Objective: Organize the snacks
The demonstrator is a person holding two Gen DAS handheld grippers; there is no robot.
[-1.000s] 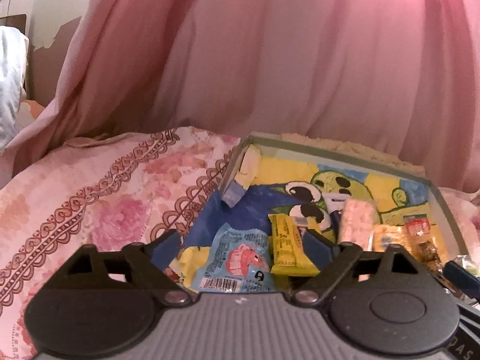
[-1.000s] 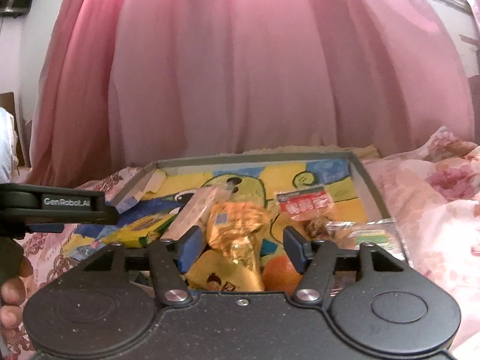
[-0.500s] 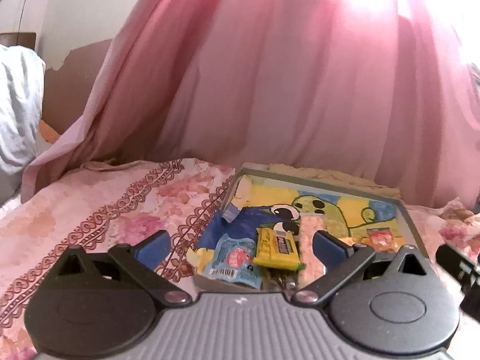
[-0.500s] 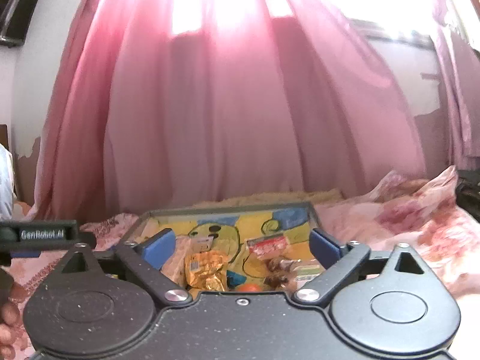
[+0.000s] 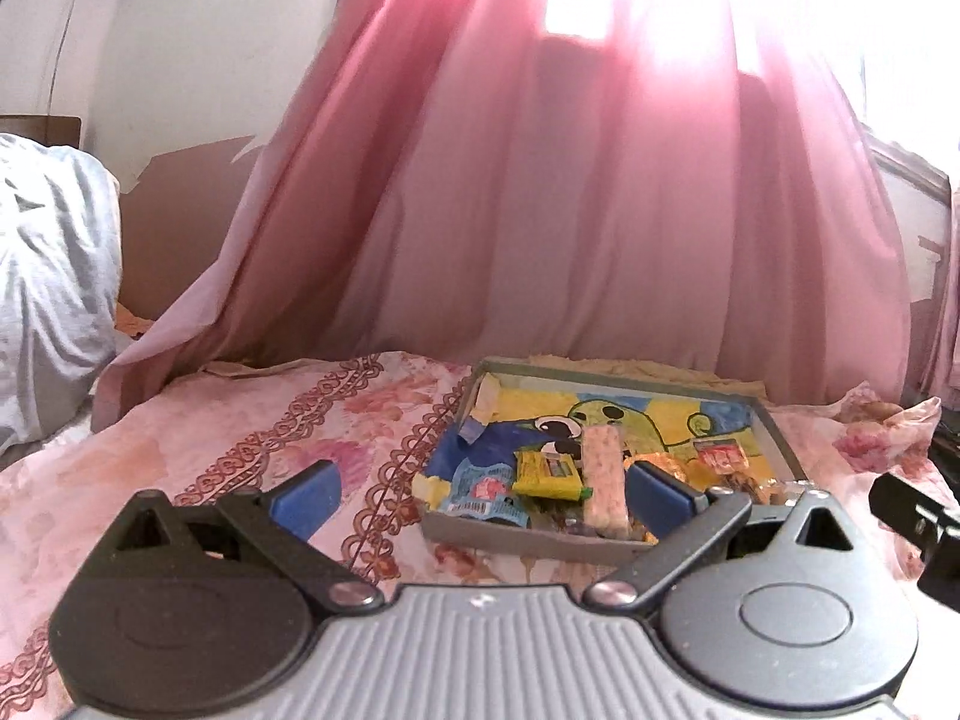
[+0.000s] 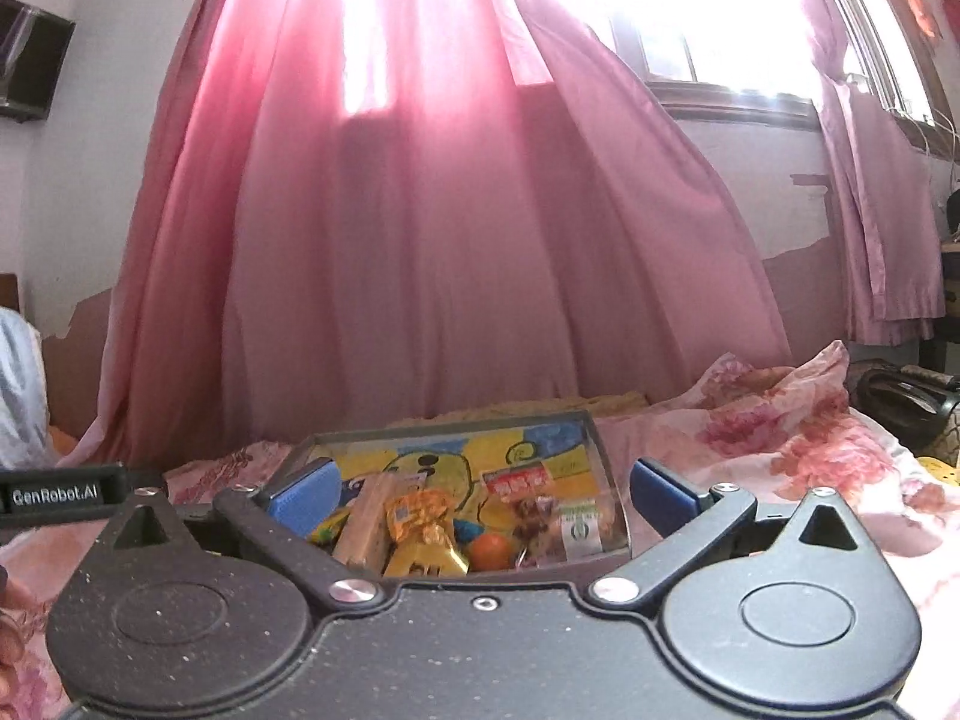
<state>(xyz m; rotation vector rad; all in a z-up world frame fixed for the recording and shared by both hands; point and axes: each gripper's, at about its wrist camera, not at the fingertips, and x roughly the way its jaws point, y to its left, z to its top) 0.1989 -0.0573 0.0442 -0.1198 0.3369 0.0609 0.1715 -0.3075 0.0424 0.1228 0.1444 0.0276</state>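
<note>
A shallow grey box (image 5: 528, 541) (image 6: 591, 438) with a yellow and blue cartoon print lies on the bed and holds several snack packets. In the left wrist view I make out a blue packet (image 5: 489, 489), a yellow packet (image 5: 547, 473) and a long pink bar (image 5: 605, 480). The right wrist view shows a gold wrapper (image 6: 423, 531), an orange fruit (image 6: 489, 551) and a red-labelled packet (image 6: 517, 482). My left gripper (image 5: 483, 495) hangs open, back from the box's near left corner, holding nothing. My right gripper (image 6: 480, 495) is open too, empty, behind the box's near edge.
A pink floral bedspread (image 5: 240, 450) covers the bed. Pink curtains (image 5: 570, 210) hang close behind the box. A white pillow (image 5: 48, 276) lies far left. A dark bag (image 6: 900, 402) sits at the right edge of the bed. A fingertip (image 6: 9, 591) shows low left.
Both grippers have pulled back and up from the box, and both have spread their fingers wider. The snacks in the box lie as before.
</note>
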